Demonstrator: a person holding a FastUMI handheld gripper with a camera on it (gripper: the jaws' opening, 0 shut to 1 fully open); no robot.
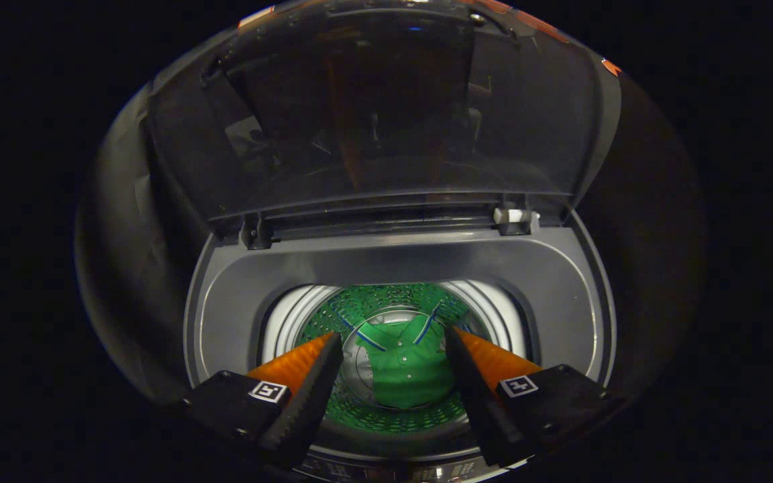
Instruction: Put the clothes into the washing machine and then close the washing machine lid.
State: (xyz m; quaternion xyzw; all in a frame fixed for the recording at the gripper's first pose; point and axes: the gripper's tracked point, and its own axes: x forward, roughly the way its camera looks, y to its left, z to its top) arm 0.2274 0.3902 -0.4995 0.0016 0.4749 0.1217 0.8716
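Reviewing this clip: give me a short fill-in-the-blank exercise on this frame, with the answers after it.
1. The green shirt lies inside the ____.
2. The washing machine lid stands ____.
3. The gripper is ____, holding nothing.
4. The shirt shows ____ the two fingers, down below them.

Answers: drum; open; open; between

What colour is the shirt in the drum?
Green, with blue trim at the collar; the shirt lies in the drum beyond the open gripper, gripper view.

- A grey top-loading washing machine (400, 258) stands with its dark see-through lid (386, 114) raised.
- A green collared shirt (403, 365) lies on the perforated drum's floor.
- The gripper (393, 349) hangs spread over the opening.
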